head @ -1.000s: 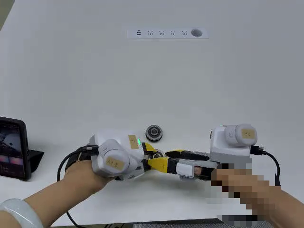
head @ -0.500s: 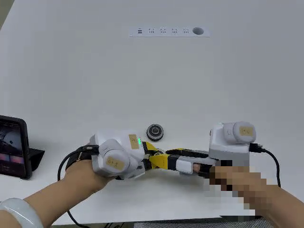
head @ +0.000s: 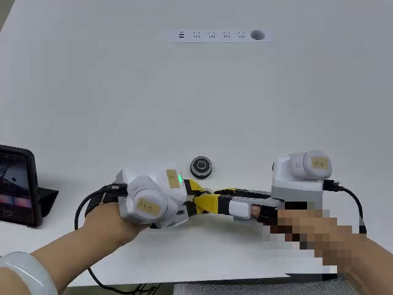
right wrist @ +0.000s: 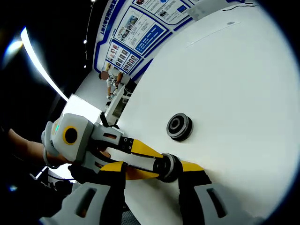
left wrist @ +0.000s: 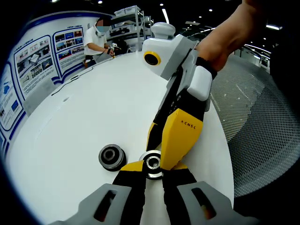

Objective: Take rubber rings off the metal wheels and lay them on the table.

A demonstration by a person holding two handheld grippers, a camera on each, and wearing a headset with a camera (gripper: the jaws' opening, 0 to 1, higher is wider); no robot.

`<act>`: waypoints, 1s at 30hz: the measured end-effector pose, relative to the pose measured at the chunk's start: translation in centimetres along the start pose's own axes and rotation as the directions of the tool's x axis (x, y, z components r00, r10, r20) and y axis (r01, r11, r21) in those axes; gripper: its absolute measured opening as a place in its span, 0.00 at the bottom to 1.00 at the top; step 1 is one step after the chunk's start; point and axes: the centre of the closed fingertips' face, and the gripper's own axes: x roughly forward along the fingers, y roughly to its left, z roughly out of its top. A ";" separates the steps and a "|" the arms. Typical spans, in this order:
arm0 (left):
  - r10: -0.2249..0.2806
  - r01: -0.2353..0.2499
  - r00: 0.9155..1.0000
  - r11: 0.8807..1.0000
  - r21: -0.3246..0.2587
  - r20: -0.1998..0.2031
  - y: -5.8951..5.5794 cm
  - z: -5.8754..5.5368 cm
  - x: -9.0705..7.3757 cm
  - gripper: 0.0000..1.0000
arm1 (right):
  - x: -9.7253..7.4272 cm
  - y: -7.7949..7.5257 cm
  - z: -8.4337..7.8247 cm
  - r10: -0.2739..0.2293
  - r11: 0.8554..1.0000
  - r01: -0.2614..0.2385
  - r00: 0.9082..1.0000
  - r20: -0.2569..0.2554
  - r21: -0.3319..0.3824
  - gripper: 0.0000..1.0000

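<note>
Presently, one metal wheel (left wrist: 153, 162) is found near the front edge of the counter (head: 245, 110), gripped from two sides. The left tongs (left wrist: 151, 171) are closed narrowly on it, with the yellow tips pressed against its rim. The right tongs (right wrist: 168, 169) are set against it from the opposite side and are likewise closed on the same wheel, which is seen between their tips in the right gripper view. A dark outer band is noted on this wheel; whether it is fully seated cannot be told. A second wheel (head: 201, 166) is laid flat on the counter just beyond the tongs, apart from both. A socket strip (head: 218, 35) is noted at the far edge, and a dark screen device (head: 15, 184) is propped at the left.
</note>
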 end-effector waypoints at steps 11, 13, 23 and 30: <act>0.000 0.000 1.000 1.000 -0.004 0.002 0.0 0.0 0.0 0.13 | -0.5 0.2 -0.7 0.016 1.000 -0.015 1.000 -0.013 0.027 0.45; 0.001 -0.001 1.000 1.000 -0.005 0.002 0.0 0.0 0.0 0.13 | -0.6 0.2 -0.8 0.020 0.999 -0.019 1.000 -0.014 0.035 0.45; 0.003 -0.003 1.000 1.000 -0.009 0.003 0.0 0.0 0.0 0.13 | -1.0 0.5 -0.8 0.028 0.998 -0.028 1.000 -0.004 0.052 0.45; 0.003 -0.003 1.000 1.000 -0.011 0.004 0.1 0.0 0.0 0.13 | -1.3 0.2 -0.6 0.025 0.998 -0.025 1.000 0.008 0.059 0.38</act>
